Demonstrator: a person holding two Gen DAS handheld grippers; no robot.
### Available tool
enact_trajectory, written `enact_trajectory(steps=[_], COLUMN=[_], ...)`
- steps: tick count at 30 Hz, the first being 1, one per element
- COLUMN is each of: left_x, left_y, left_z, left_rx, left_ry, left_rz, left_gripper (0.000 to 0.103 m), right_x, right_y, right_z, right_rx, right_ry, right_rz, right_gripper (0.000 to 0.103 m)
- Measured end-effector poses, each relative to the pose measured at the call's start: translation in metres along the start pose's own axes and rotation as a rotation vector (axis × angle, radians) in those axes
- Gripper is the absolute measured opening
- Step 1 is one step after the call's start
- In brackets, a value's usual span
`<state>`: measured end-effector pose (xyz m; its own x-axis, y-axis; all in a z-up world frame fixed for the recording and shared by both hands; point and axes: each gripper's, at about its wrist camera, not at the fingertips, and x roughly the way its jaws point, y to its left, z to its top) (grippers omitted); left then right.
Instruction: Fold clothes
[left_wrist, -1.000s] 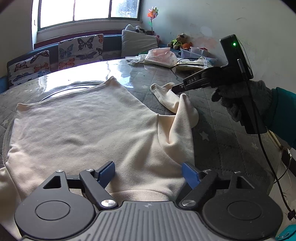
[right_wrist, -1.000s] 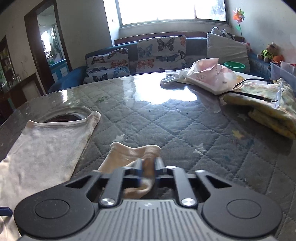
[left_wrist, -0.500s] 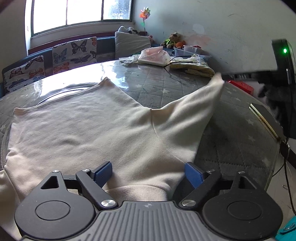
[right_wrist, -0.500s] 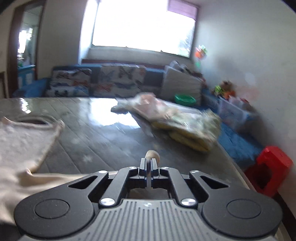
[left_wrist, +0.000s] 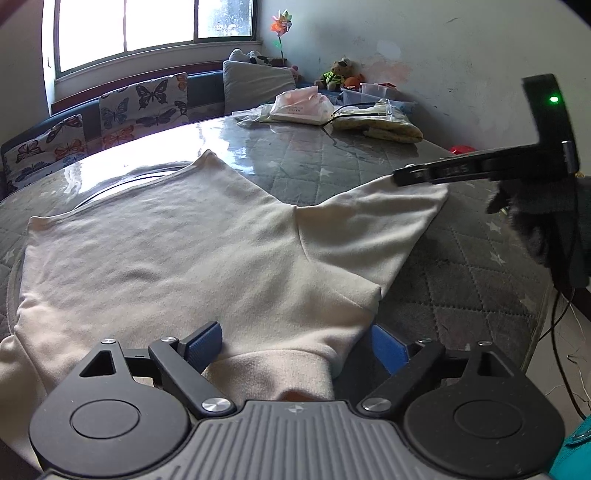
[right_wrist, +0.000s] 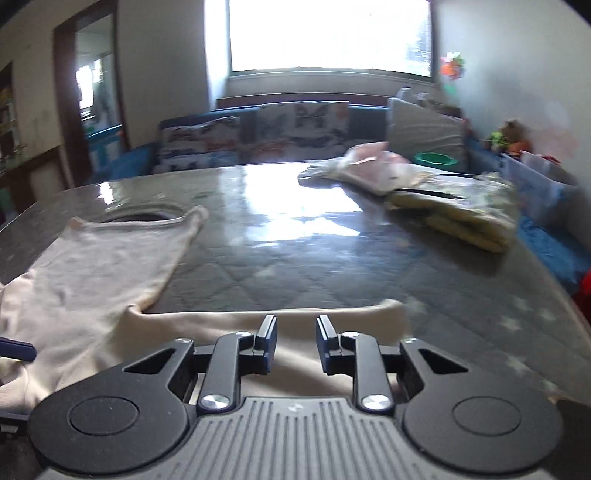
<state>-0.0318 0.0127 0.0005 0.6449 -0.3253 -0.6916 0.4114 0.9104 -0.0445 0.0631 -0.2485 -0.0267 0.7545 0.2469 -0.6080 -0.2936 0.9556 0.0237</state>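
Note:
A cream long-sleeved top (left_wrist: 159, 243) lies flat on the grey quilted table (left_wrist: 461, 280). Its right sleeve (left_wrist: 373, 225) is stretched out flat to the right. My left gripper (left_wrist: 295, 341) is open, its blue pads on either side of the collar (left_wrist: 273, 373) at the near edge. My right gripper (right_wrist: 295, 330) is open just above the sleeve (right_wrist: 258, 328) near the cuff; in the left wrist view it hovers over the cuff end (left_wrist: 421, 175). The top's body also shows in the right wrist view (right_wrist: 99, 266).
A pink plastic bag (left_wrist: 301, 107) and folded yellow cloth (left_wrist: 384, 125) lie at the table's far side. A sofa with butterfly cushions (left_wrist: 144, 107) stands under the window. A red stool (left_wrist: 461, 149) sits beyond the right edge. A black cable (left_wrist: 561, 332) hangs by my right hand.
My right gripper pulled the crumpled sleeve out to the right, laid it flat, then opened and let go. My left gripper stayed open at the collar.

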Motion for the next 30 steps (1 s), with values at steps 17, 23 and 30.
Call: enact_trajectory(steps=[17,23,30], left_x=[-0.014,-0.024,-0.035], left_y=[0.003,0.002,0.005], left_z=[-0.008,-0.013,-0.022], left_rx=[-0.002,-0.011,-0.042], left_ry=[0.001,0.003,-0.004], left_rz=[-0.018,-0.036,-0.049], left_gripper=[0.092,0.092,0.092], right_x=[0.001,-0.015,-0.012], right_y=[-0.014,0.049,0.090], right_z=[-0.002,-0.010,-0.025], right_rx=[-0.002,-0.139,-0.221], right_ry=[0.011,-0.004,0.041], right_rz=[-0.043,0.166,0.277], right_gripper=[0.037,0.043,0.043])
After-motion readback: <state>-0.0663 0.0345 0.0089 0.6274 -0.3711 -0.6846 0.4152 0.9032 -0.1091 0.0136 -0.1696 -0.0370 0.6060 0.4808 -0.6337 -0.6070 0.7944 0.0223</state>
